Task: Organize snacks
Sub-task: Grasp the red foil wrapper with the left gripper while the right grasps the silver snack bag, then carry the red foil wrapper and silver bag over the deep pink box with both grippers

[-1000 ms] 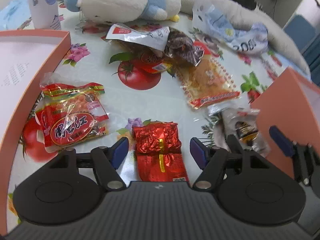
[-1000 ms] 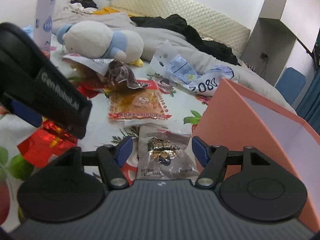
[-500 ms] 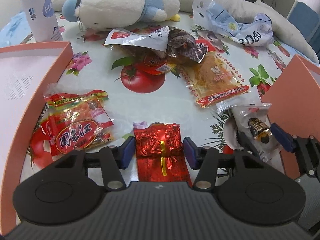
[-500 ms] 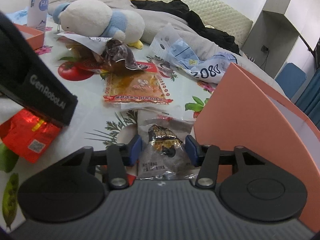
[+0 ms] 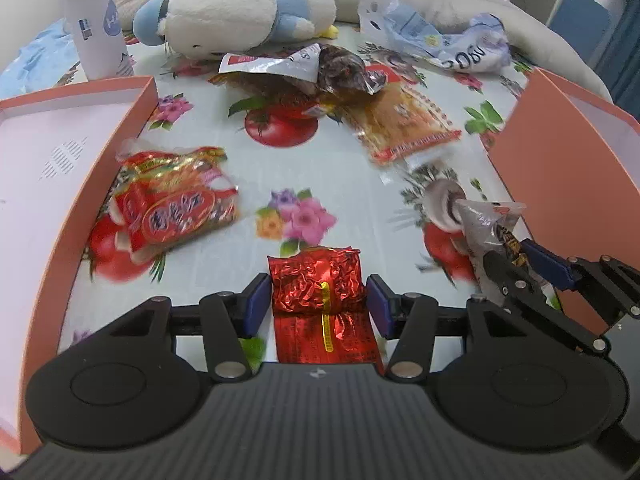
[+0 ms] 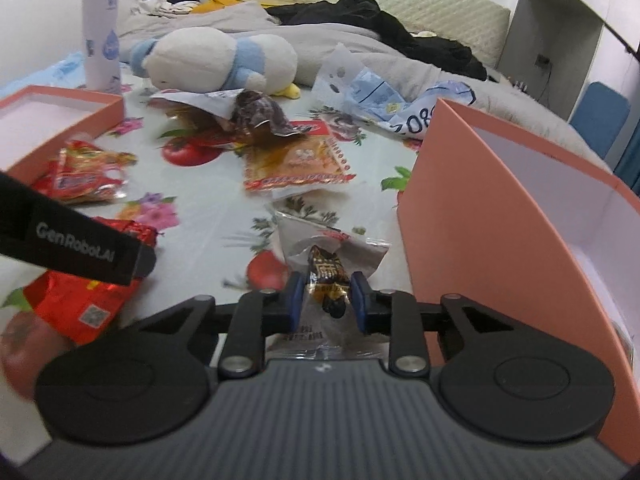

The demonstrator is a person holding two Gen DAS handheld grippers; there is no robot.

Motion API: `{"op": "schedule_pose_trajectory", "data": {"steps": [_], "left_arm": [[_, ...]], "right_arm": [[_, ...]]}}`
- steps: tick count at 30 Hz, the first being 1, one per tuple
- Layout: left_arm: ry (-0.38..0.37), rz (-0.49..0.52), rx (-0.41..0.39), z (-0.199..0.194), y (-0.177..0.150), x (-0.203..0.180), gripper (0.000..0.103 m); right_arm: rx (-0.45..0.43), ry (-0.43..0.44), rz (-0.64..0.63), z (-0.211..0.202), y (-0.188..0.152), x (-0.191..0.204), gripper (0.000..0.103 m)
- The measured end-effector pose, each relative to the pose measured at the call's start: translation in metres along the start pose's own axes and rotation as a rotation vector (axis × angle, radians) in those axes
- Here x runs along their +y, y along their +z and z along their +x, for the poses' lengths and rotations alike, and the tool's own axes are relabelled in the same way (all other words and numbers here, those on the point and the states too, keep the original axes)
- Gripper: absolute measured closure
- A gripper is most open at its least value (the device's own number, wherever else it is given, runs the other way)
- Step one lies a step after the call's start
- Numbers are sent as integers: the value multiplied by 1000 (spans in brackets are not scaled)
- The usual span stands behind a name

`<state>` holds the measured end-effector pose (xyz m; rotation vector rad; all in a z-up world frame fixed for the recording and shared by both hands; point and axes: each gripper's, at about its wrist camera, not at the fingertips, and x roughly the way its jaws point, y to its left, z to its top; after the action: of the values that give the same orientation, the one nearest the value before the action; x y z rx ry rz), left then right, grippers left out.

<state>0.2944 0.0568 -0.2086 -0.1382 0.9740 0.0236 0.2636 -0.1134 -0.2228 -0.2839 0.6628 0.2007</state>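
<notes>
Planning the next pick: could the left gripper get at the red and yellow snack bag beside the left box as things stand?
Probably not yet: the left gripper already has the red foil packet between its fingers. The snack bag itself lies uncovered on the table.

- Left tool (image 5: 318,304): matte black frame, ribbed dark grey housing nearest its camera, with a small white mark at the housing's front edge.
- A shallow round disc sits on either side of that housing.
- Black linkage arms carry silver screws.
- Fingertips (image 5: 256,304) wear blue pads.
- Right tool (image 6: 324,300): same black build, blue pads, silver screws.
- Left tool's side bears white "GenRobot.AI" lettering.
</notes>
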Motion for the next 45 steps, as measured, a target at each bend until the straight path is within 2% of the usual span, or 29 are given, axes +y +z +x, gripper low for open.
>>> {"op": "schedule_pose_trajectory", "data": {"steps": [5, 9, 19, 34, 40, 45], "left_arm": [[29, 72, -39, -28, -18, -5, 45], [16, 59, -51, -46, -29, -3, 45], [-38, -19, -91, -87, -57, -1, 45], [-93, -42, -116, -143, -78, -14, 46], [-114, -49, -135, -166, -81, -20, 46], [-142, -44, -156, -189, -82, -29, 46]], "right_arm": [[5, 43, 1, -25, -13, 5, 76], [17, 90, 17, -42, -20, 4, 76], [27, 140, 76, -83, -35, -10, 78], [-6, 205, 227, -139, -32, -43, 82], [-17, 216, 231, -156, -27, -48, 83], [-46, 220, 242, -185, -19, -59, 83]]}}
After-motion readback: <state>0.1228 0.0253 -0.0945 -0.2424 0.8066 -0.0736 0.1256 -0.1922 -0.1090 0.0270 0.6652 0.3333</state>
